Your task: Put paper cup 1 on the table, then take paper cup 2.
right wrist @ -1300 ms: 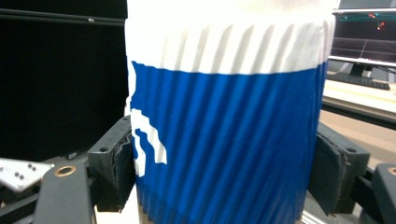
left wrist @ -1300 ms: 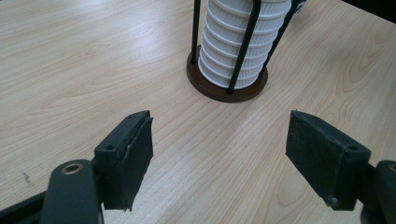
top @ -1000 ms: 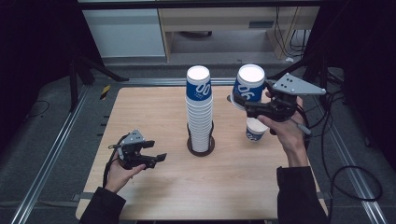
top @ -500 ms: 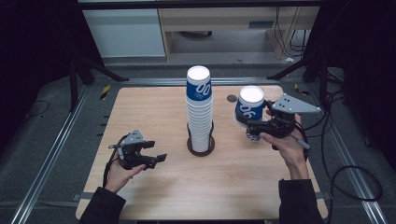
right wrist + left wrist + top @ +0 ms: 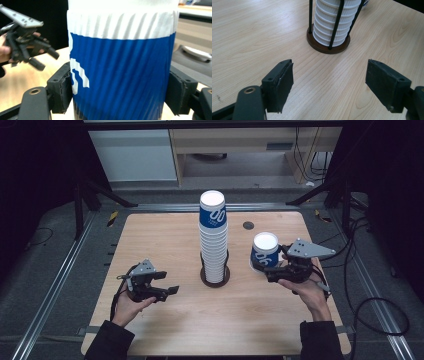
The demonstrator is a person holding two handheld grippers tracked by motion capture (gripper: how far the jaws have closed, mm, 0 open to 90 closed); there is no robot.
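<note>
Right of the cup stack (image 5: 213, 237), the right gripper (image 5: 269, 270) clasps a blue cup (image 5: 265, 251); the left gripper (image 5: 167, 287) gapes.

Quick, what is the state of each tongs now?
Left tongs: open, holding nothing, above the table.
Right tongs: closed on the blue and white paper cup.

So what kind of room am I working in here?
Likely a lab or recording rig, not a kitchen: a bare wooden table flanked by metal floor rails, loose cables, and a dark surround with plain cabinets behind.
</note>
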